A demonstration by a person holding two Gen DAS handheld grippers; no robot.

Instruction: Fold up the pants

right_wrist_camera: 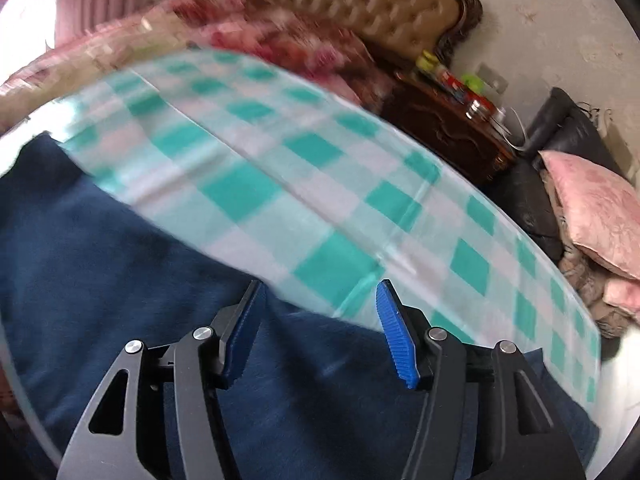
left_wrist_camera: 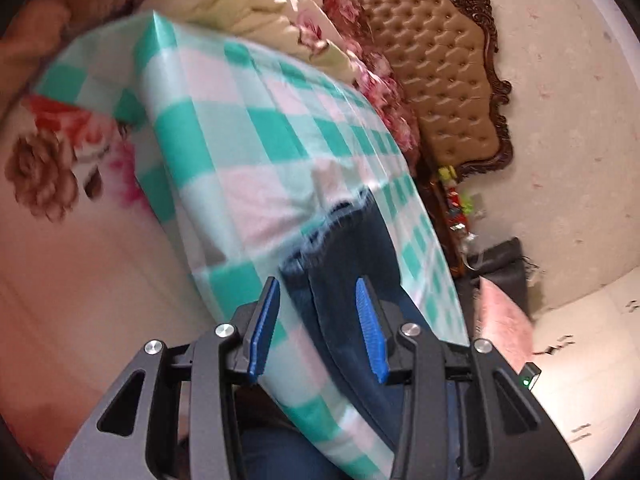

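Dark blue pants spread over a green-checked cloth, frayed hem reaching ahead between the pads of the left gripper. Jaws apart on both sides, the right gripper low over the pants, gripping nothing. Floral bedding bunched just beyond the cloth, tufted headboard behind. Dark wooden nightstand cluttered with small items, beside a black chair bearing a pink cushion. Both views blurred.
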